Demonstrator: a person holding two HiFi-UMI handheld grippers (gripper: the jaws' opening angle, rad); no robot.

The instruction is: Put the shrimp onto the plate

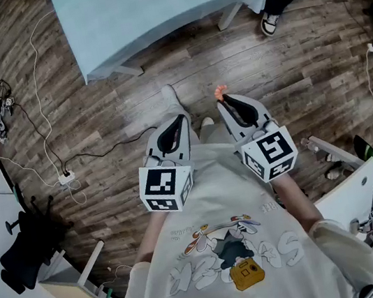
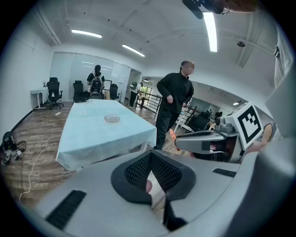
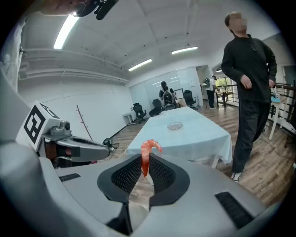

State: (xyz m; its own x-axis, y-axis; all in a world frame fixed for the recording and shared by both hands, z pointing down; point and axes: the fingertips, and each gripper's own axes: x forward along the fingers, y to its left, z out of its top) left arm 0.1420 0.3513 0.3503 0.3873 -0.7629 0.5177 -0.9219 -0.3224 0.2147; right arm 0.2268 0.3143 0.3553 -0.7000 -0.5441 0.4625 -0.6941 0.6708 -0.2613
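Right tongs (image 3: 144, 162) are pinching the shrimp (image 3: 149, 147) by its lower end, with the curled part sticking up above the tips. Left tongs (image 2: 150, 157) are sitting pressed together, gripping nothing. Both are being held side by side close to the holder's chest, over the wood floor (image 1: 117, 114), well apart from the bench (image 1: 150, 16) with the light blue cloth. The clear plate (image 2: 112, 118) is sitting on that bench. A person in black (image 3: 247, 69) is standing by the bench corner.
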